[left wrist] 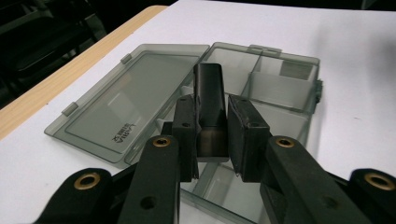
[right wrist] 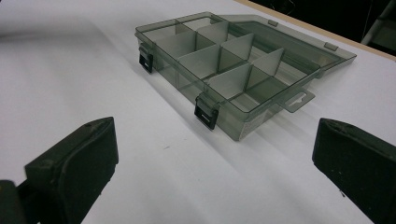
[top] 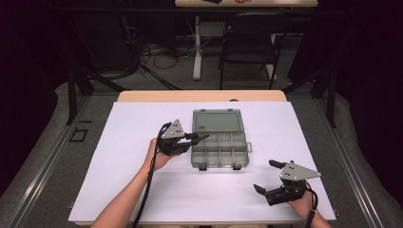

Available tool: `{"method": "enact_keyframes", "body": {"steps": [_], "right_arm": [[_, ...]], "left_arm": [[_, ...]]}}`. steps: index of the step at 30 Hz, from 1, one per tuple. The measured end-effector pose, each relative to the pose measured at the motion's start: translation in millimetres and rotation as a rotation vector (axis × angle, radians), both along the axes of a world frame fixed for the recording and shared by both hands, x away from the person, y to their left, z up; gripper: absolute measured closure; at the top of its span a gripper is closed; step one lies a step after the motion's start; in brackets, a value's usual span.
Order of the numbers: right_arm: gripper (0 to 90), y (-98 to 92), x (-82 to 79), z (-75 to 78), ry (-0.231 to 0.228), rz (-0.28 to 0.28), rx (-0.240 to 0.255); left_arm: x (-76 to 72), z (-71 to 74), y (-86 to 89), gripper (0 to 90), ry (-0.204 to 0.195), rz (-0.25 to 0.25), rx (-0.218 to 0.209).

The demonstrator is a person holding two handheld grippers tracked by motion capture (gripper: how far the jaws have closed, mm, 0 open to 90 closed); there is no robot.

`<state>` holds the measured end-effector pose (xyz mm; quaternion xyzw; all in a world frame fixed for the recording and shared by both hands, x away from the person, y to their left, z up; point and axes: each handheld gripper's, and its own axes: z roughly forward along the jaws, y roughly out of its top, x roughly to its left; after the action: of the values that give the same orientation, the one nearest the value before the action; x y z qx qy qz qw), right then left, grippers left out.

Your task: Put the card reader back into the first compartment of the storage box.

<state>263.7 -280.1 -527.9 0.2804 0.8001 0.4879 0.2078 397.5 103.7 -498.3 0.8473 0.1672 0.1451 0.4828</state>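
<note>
An open smoky-grey compartment box (top: 220, 165) lies mid-table with its lid (top: 218, 120) folded flat toward the far side. My left gripper (top: 196, 137) hovers at the box's left edge, shut on a small dark plastic divider (top: 204, 136). In the left gripper view the divider (left wrist: 210, 91) stands upright between the pads (left wrist: 245, 126), above the box's compartments (left wrist: 285, 55) and beside the lid (left wrist: 126, 100). My right gripper (top: 264, 175) rests near the front right, open and holding nothing. In the right gripper view the box (right wrist: 224, 60) lies ahead of its wide-apart jaws (right wrist: 215, 135).
A white sheet (top: 119, 161) covers the table, with a wooden strip (top: 157, 96) along the far edge. Two black latches (right wrist: 207, 112) hang on the box's front wall. A dark chair (top: 252, 38) and a table leg (top: 197, 47) stand beyond.
</note>
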Motion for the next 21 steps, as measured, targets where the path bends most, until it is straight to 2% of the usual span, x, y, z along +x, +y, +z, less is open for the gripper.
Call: {"method": "enact_keyframes", "body": {"steps": [11,14,21], "right_arm": [[0.0,-0.3,0.5,-0.2,0.001,-0.001,-0.003],[0.0,0.1,0.6,-0.4,0.002,-0.003,-0.006],[0.0,-0.3,-0.1,-0.2,0.002,-0.002,-0.003]], "left_arm": [[8.0,-8.9,-6.2,74.3,0.031,0.112,0.026],[10.0,-11.0,-5.0,74.3,0.038,0.155,0.016],[10.7,-13.3,-5.1,74.3,0.053,0.195,0.007]]}}
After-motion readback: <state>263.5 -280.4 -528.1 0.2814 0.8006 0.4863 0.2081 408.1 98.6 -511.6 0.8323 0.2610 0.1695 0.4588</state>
